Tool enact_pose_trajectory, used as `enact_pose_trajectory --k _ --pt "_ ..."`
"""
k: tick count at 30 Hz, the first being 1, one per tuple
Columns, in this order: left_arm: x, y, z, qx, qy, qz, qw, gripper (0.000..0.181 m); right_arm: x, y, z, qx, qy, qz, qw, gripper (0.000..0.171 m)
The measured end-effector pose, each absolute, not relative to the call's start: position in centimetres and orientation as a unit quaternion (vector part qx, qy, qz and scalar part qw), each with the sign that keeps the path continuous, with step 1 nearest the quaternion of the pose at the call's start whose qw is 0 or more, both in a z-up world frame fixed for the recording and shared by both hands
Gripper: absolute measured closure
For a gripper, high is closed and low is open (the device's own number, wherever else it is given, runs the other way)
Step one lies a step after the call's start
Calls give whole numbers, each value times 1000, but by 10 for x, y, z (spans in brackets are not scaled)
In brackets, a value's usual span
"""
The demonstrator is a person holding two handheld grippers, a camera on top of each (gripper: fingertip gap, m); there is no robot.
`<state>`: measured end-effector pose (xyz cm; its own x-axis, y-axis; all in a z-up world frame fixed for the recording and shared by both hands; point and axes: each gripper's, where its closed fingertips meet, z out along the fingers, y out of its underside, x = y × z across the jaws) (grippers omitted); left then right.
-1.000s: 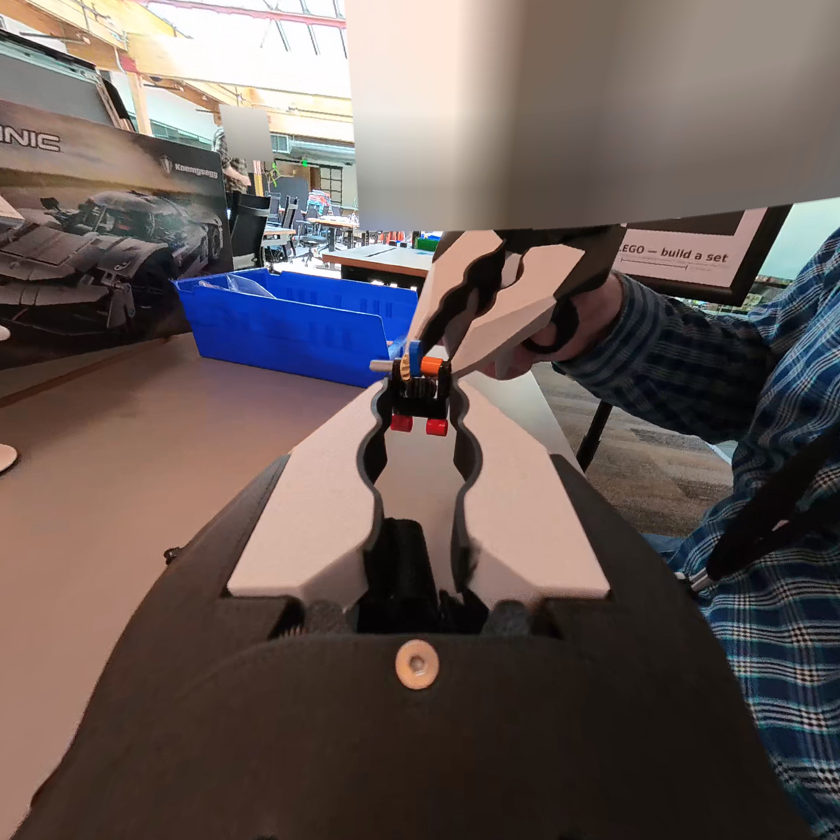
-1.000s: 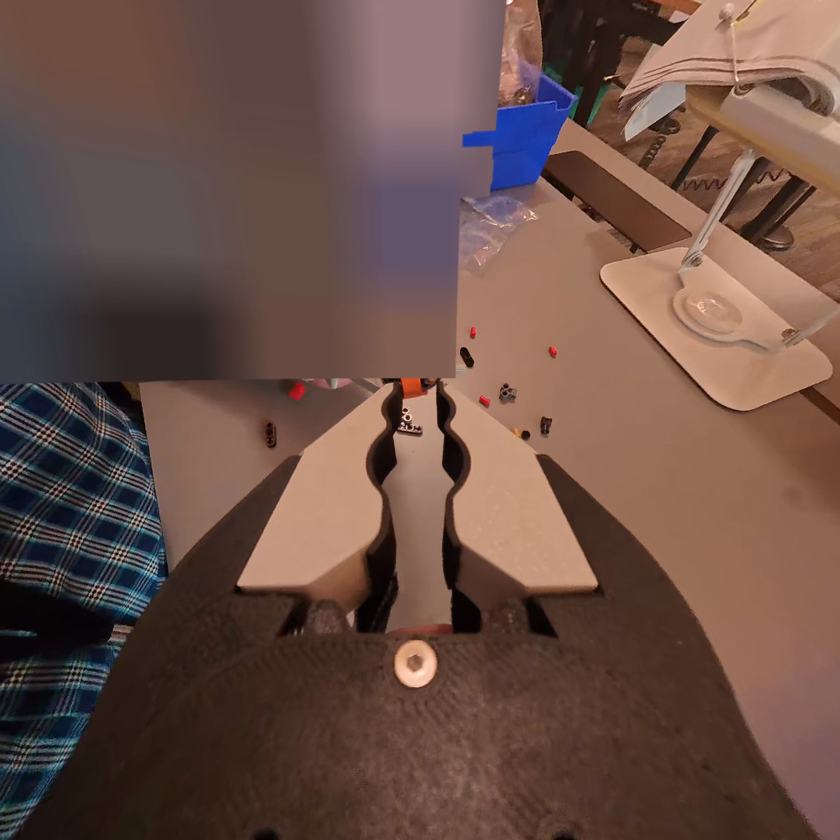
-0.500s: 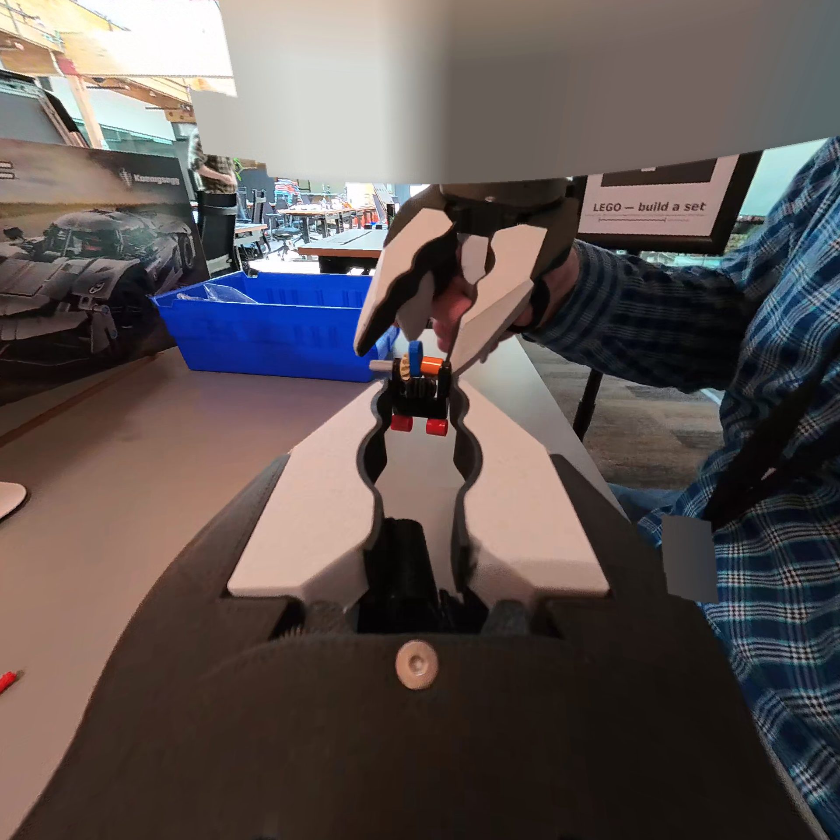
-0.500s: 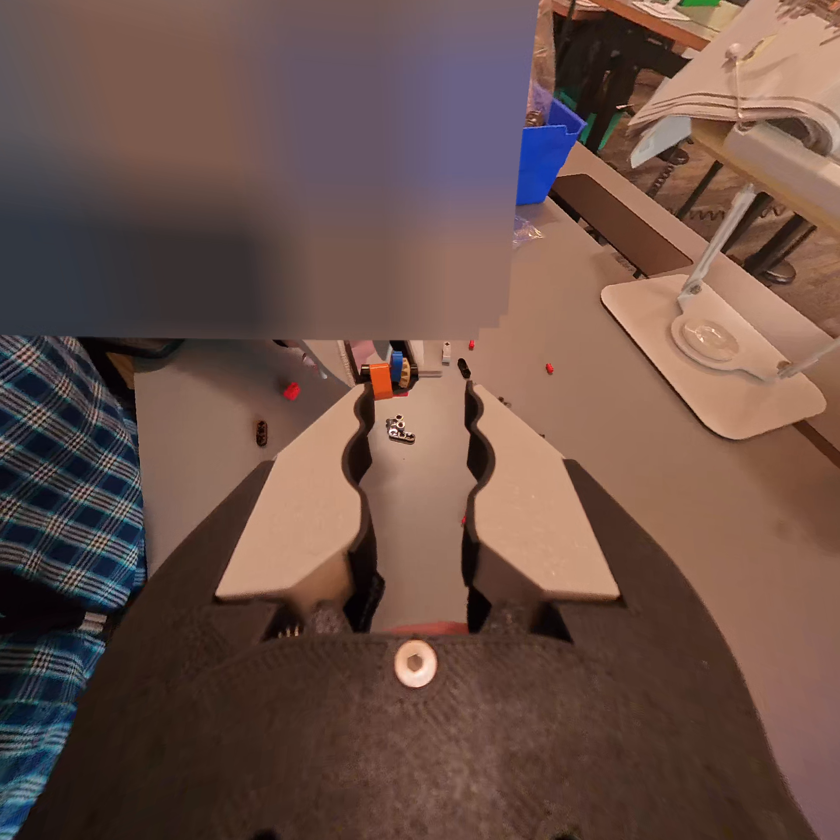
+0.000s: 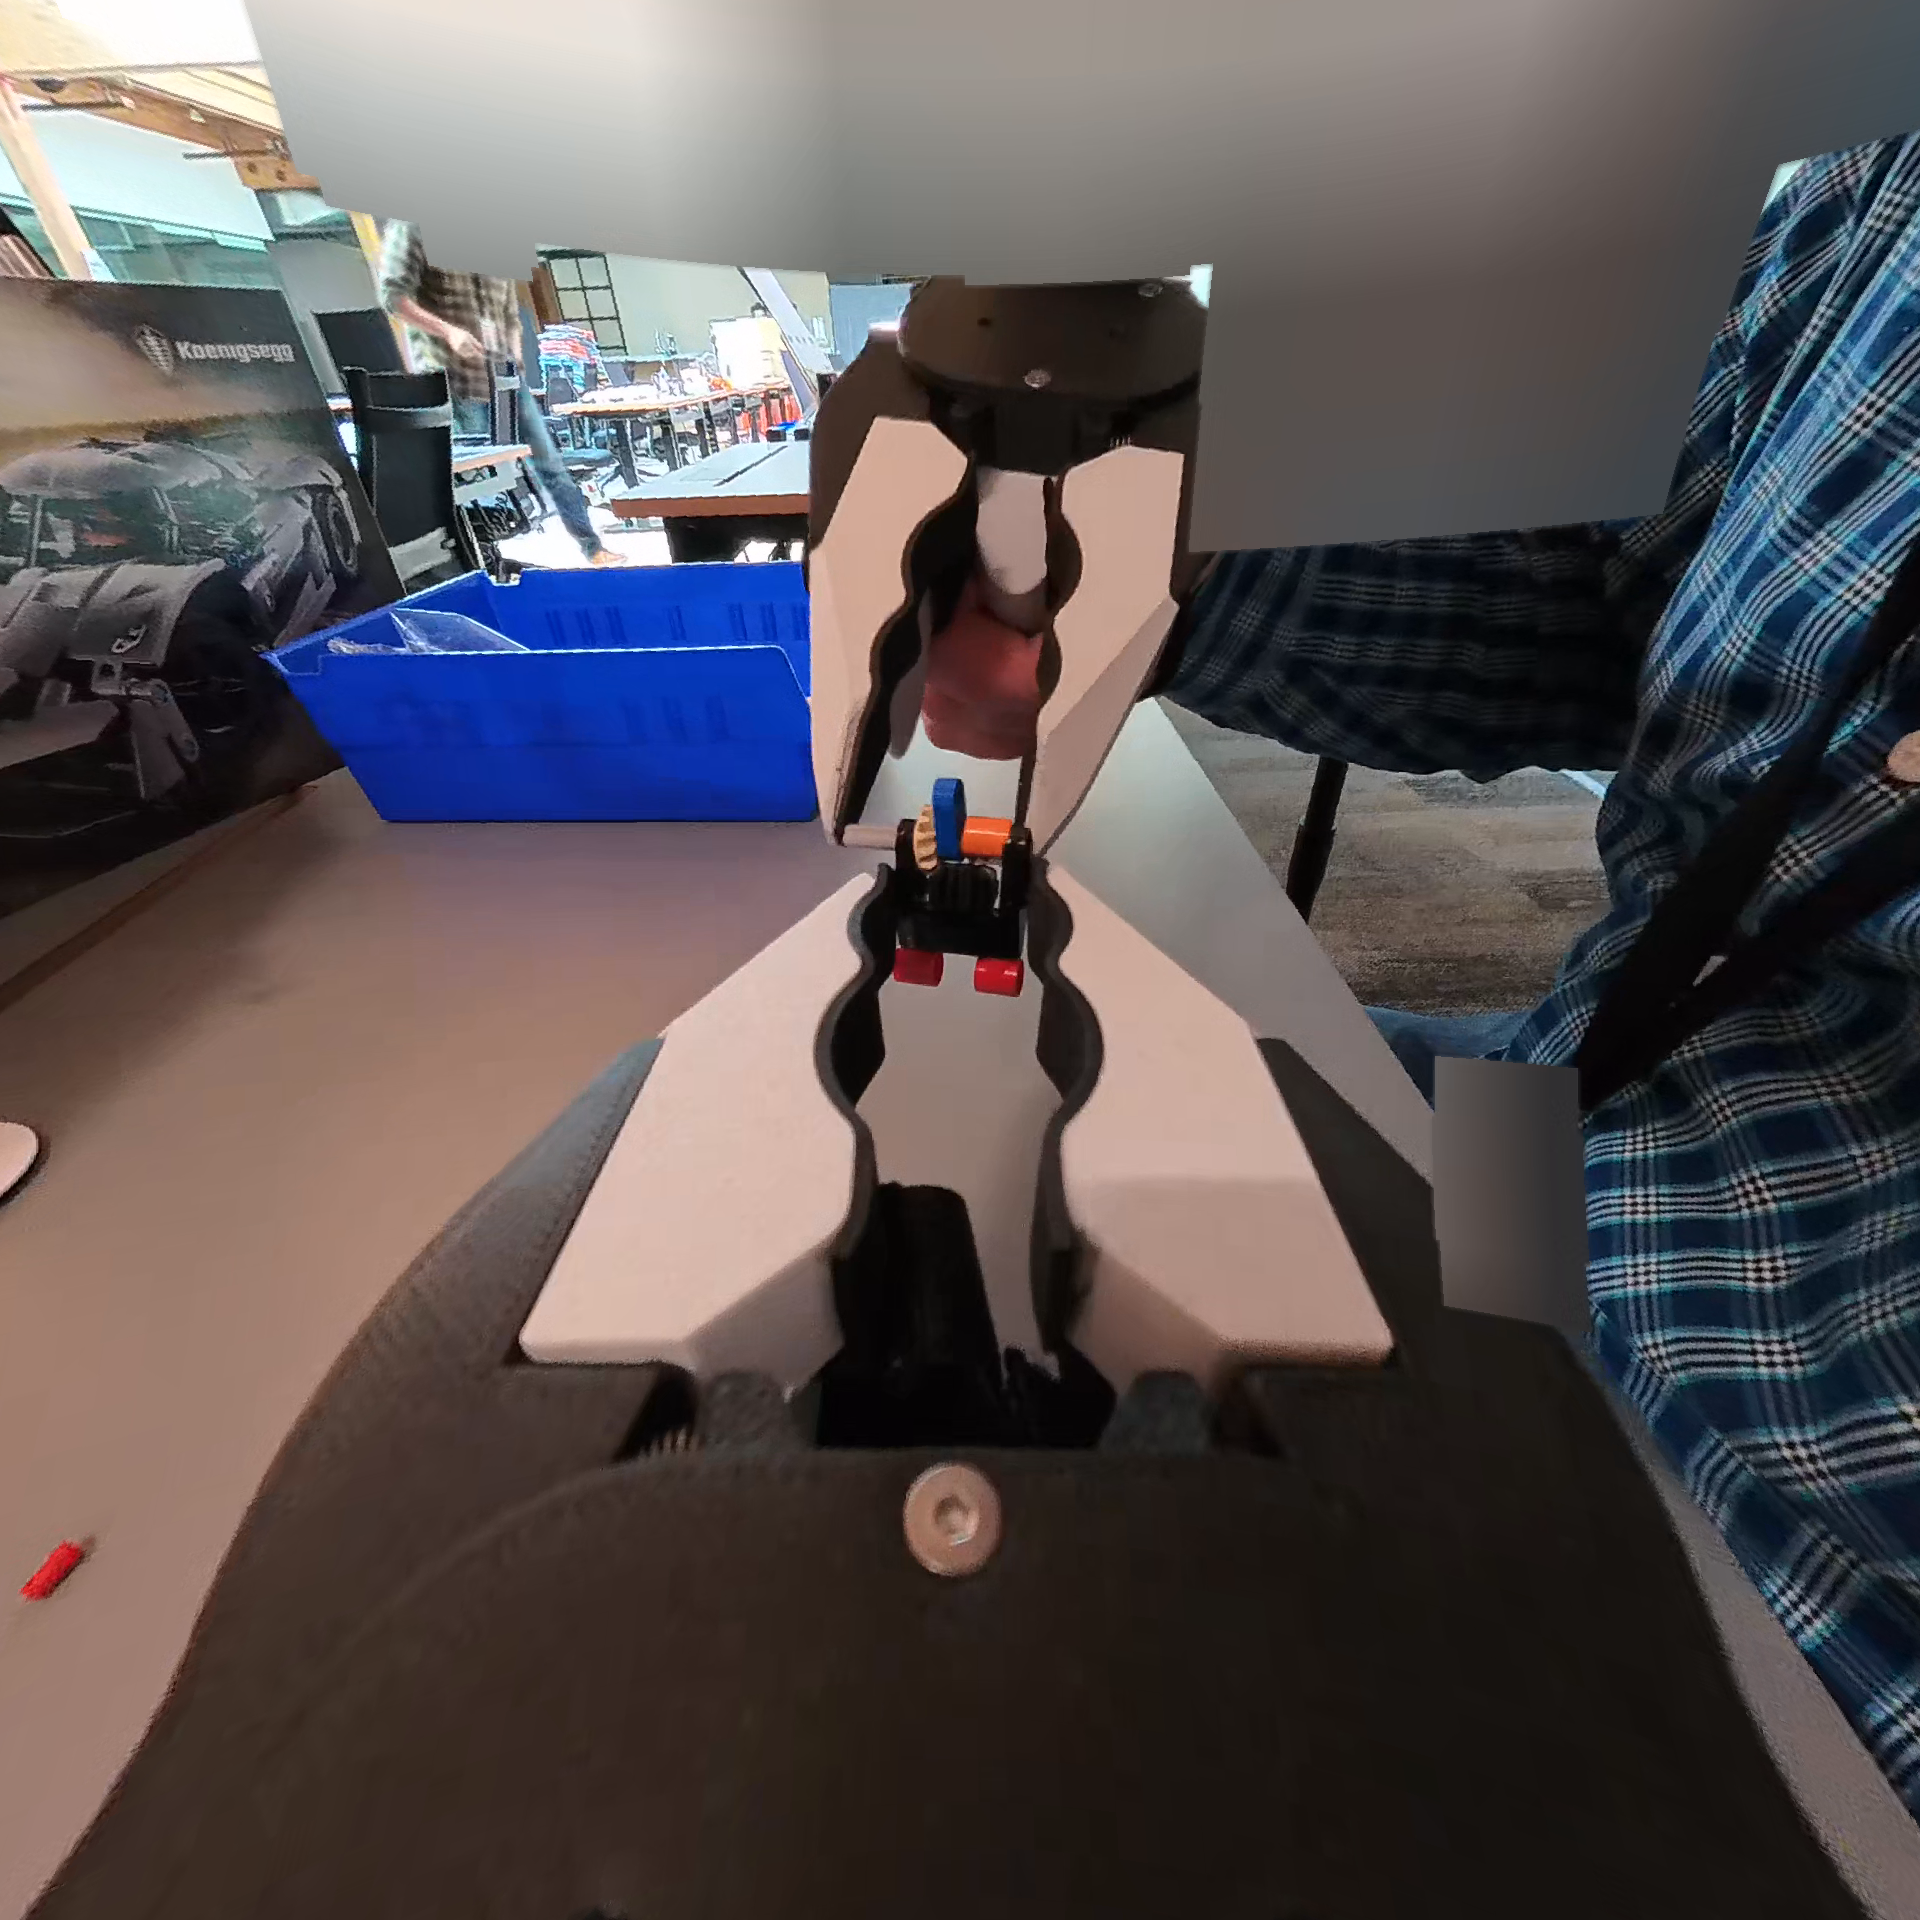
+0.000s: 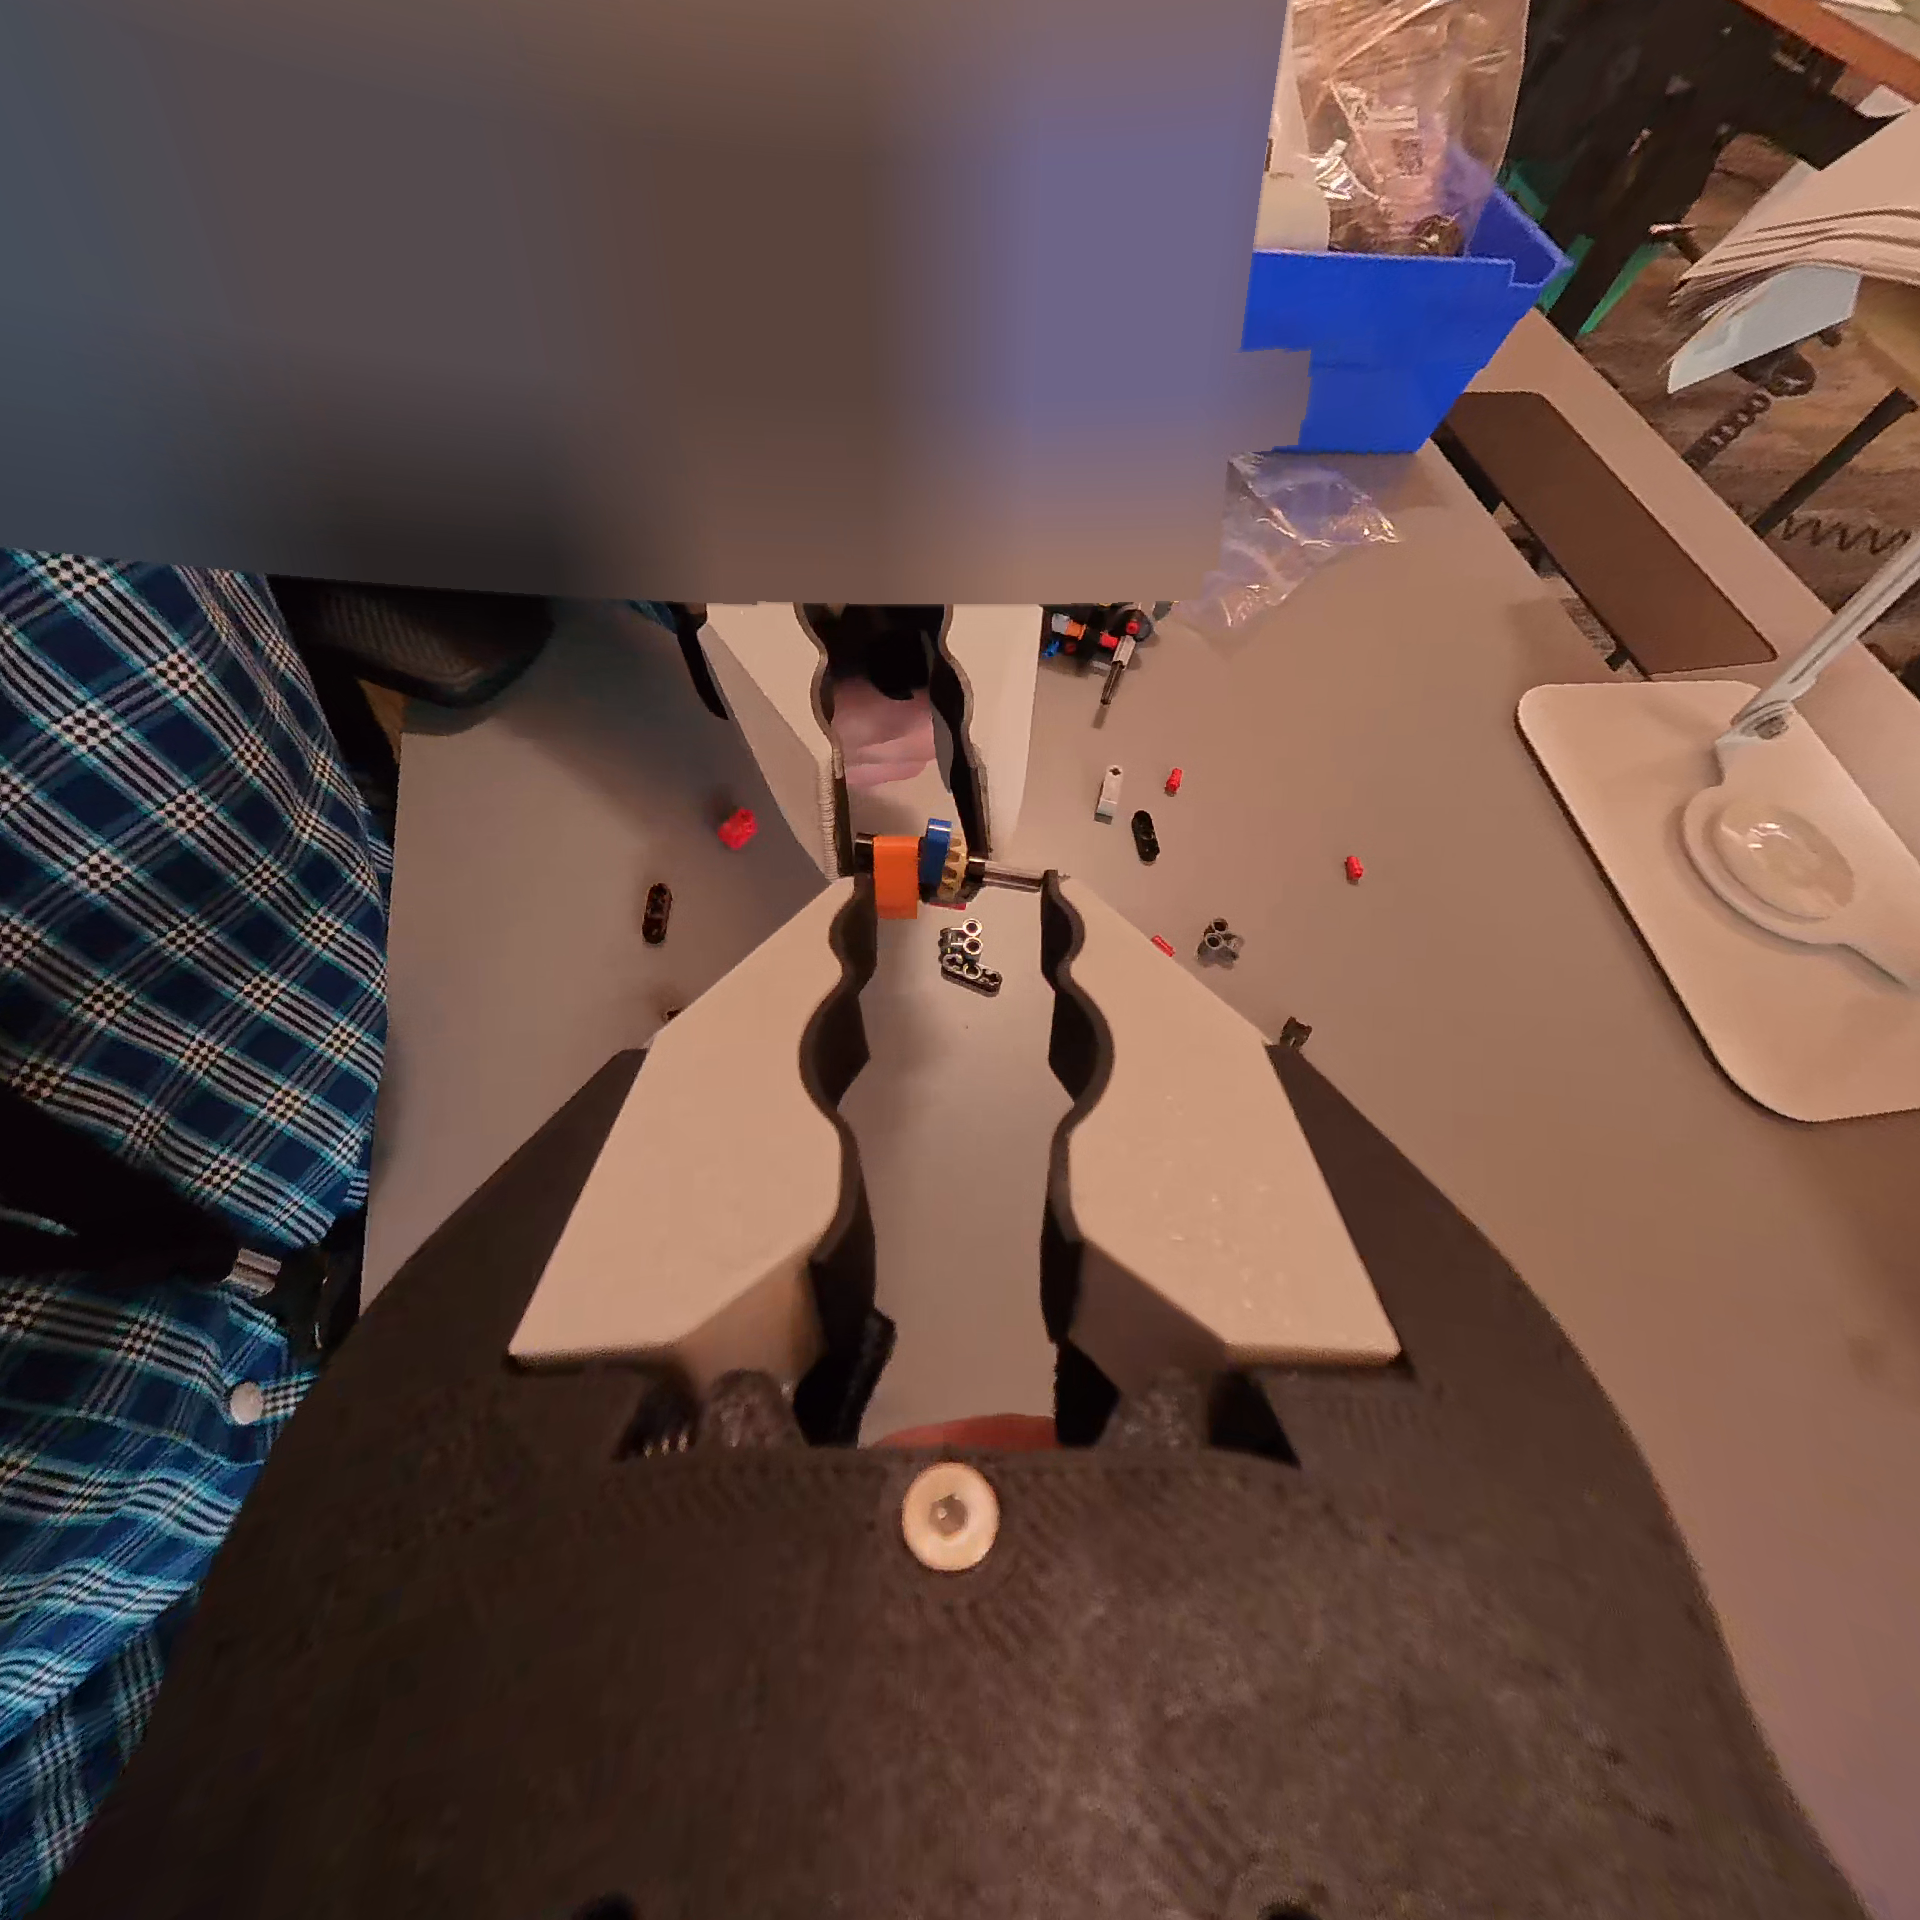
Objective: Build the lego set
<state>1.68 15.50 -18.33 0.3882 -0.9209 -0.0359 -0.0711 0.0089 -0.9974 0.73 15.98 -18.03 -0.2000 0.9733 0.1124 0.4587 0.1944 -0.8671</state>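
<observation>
left tongs (image 5: 958, 894) pinching lego assembly (image 5: 961, 883) | right tongs (image 6: 951, 883) spread around its axle

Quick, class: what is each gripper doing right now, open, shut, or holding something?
Left gripper: shut on the small lego assembly.
Right gripper: open, holding nothing, its fingertips either side of the assembly's axle.
</observation>
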Motion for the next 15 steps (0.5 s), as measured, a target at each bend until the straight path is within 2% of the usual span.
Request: enact_pose_trajectory --k 15 --pt "20 154 -196 -613 458 -340 546 158 10 158 -191 -511 -702 349 351 143"
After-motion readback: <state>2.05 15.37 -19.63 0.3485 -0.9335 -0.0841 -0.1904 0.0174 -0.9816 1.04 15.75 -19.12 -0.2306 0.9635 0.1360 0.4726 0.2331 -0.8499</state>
